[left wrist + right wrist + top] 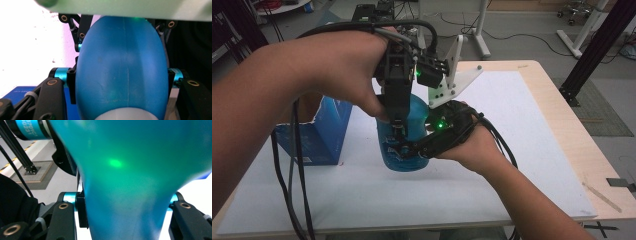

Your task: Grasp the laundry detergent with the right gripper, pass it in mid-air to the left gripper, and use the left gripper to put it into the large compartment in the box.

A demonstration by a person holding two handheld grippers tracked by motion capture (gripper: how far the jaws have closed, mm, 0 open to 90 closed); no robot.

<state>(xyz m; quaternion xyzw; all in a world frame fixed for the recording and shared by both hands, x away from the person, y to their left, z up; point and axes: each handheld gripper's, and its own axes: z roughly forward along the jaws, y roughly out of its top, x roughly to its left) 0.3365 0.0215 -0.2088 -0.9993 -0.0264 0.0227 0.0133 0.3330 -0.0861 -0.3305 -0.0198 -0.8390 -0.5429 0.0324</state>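
So the blue bottle (409,145) was standing on the white board (522,150) near the middle of the table (562,130), and both grippers had hold of it at once. The left gripper (398,131) came down on it from above, jaws clamped on the upper part of the bottle; in the left gripper view the blue body (122,72) sat squeezed between both pads, with a white bit (125,115) peeking out at the bottom edge. No earlier shot to compare, so just saying it was gripped tight. The right gripper (412,150) came in from the side, low, and its jaws were closed on the bottle too; in the right gripper view the blue surface (130,182) narrowed down right between the two black jaws, with a green light spot on it.

Just beside the bottle, on the left of the high view, was a blue cardboard box (324,132) with a torn open top. Cables (294,165) hung down off the left hand (342,65), right hand (472,147) was resting low over the board
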